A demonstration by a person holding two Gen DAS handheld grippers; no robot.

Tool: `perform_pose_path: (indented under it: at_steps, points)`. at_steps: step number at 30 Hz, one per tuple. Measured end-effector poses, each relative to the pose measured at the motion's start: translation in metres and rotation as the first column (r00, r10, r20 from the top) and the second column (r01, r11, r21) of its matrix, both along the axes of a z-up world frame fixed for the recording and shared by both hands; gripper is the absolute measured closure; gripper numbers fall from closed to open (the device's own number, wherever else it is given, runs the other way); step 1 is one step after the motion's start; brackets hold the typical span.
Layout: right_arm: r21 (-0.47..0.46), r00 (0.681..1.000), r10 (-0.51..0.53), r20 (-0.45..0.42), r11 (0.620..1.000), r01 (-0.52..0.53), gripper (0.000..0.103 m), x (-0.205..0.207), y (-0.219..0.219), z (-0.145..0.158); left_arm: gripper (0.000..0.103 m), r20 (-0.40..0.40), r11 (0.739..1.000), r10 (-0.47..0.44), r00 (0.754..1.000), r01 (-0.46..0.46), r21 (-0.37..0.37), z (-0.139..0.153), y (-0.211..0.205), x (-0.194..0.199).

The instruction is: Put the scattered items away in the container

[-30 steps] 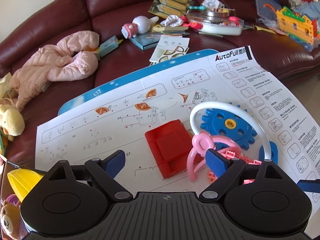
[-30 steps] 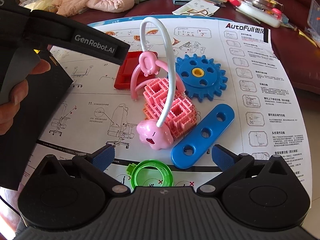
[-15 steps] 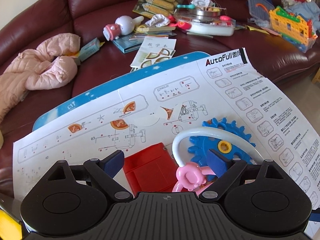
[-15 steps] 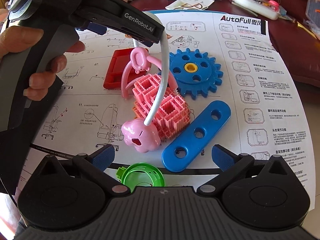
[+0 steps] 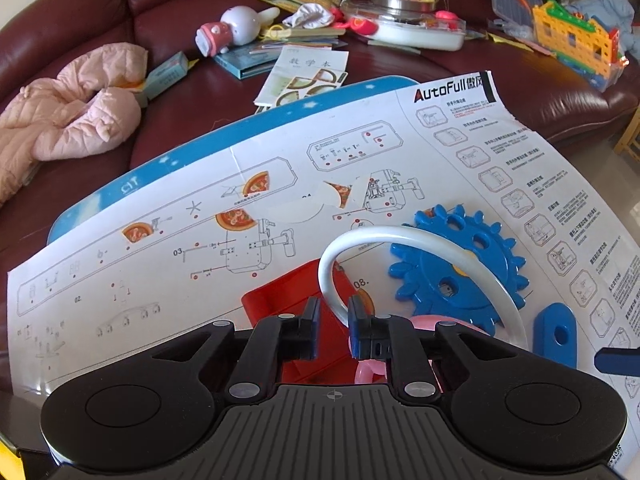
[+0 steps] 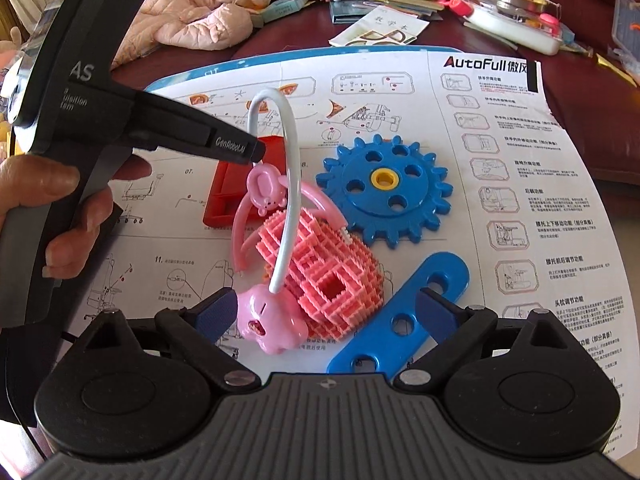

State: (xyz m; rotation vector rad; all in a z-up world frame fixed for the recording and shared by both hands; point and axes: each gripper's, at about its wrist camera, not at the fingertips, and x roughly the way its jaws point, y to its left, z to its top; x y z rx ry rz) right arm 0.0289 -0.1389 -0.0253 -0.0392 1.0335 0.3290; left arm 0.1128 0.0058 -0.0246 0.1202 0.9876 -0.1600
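My left gripper [image 5: 333, 314] is shut on the white arched band [image 5: 404, 236] of a pink toy headset, near its upper pink earpiece [image 6: 264, 186]. The band also shows in the right wrist view [image 6: 290, 200]. The lower pink earpiece [image 6: 272, 320] rests by a pink lattice block [image 6: 328, 276]. A red flat piece [image 6: 228, 196], a blue gear [image 6: 384, 188] and a blue perforated bar [image 6: 404, 316] lie on the instruction sheet [image 6: 520, 168]. My right gripper [image 6: 326, 312] is open over the earpiece, lattice block and bar.
The sheet covers a blue-rimmed table [image 5: 168, 164]. Behind it a dark red sofa [image 5: 172, 12] holds a pink jacket [image 5: 72, 120], booklets [image 5: 304, 76], a rabbit toy [image 5: 236, 28], a tray of toys [image 5: 416, 20] and a yellow block building [image 5: 576, 44].
My left gripper moved forward and closed on the white band. My right gripper moved in closer over the pink lattice block; the green ring dropped out of its view.
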Motion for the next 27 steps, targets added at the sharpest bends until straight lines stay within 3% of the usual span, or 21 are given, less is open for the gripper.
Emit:
perform_pose_path:
  at_steps: [1, 2, 4, 6, 8, 9, 14, 18, 19, 20, 27]
  points:
    - [0.005, 1.000, 0.002, 0.008, 1.000, -0.002, 0.008, 0.004, 0.003, 0.001, 0.082, -0.001, 1.000, 0.002, 1.000, -0.002, -0.007, 0.001, 0.002, 0.000]
    - [0.013, 1.000, 0.007, 0.012, 1.000, -0.007, 0.009, 0.008, 0.005, 0.001, 0.067, 0.002, 1.000, 0.006, 1.000, -0.006, -0.013, 0.001, 0.004, 0.000]
    - [0.026, 0.999, 0.025, 0.028, 0.999, -0.026, 0.011, 0.014, 0.012, 0.000, 0.061, 0.019, 1.000, 0.017, 1.000, -0.017, -0.017, 0.003, 0.007, 0.000]
    - [0.013, 0.999, 0.041, 0.034, 0.999, -0.042, 0.018, 0.019, 0.019, -0.004, 0.044, 0.028, 0.999, 0.025, 0.999, -0.024, -0.022, 0.005, 0.009, 0.000]
    - [-0.009, 0.999, 0.043, 0.018, 0.999, -0.043, 0.036, 0.023, 0.023, -0.012, 0.034, 0.045, 0.999, 0.034, 0.998, -0.032, -0.026, 0.007, 0.010, 0.000]
    - [-0.012, 0.999, 0.041, 0.028, 0.999, -0.041, 0.037, 0.024, 0.022, -0.013, 0.029, 0.052, 0.999, 0.035, 0.998, -0.034, -0.026, 0.008, 0.010, 0.000]
    - [0.061, 0.999, 0.029, 0.043, 0.998, -0.032, 0.065, 0.021, 0.007, -0.009, 0.020, 0.065, 1.000, 0.029, 0.997, -0.028, -0.014, 0.005, 0.004, 0.004]
    - [0.076, 0.999, 0.029, 0.036, 0.997, -0.032, 0.071, 0.021, 0.001, -0.007, 0.014, 0.066, 0.999, 0.025, 0.998, -0.026, 0.025, -0.002, -0.005, 0.013]
    - [0.093, 0.999, 0.037, 0.036, 0.995, -0.040, 0.082, 0.021, 0.000, -0.007, 0.014, 0.064, 0.999, 0.023, 0.998, -0.025, 0.031, -0.002, -0.007, 0.016]
    - [0.106, 0.999, 0.039, 0.033, 0.993, -0.043, 0.085, 0.020, -0.001, -0.006, 0.014, 0.062, 0.999, 0.017, 0.998, -0.019, 0.028, -0.003, -0.009, 0.019]
    - [0.149, 1.000, 0.020, 0.004, 0.989, -0.020, 0.087, 0.022, -0.012, -0.007, 0.015, 0.042, 0.999, -0.039, 0.998, 0.039, 0.005, -0.007, -0.026, 0.031]
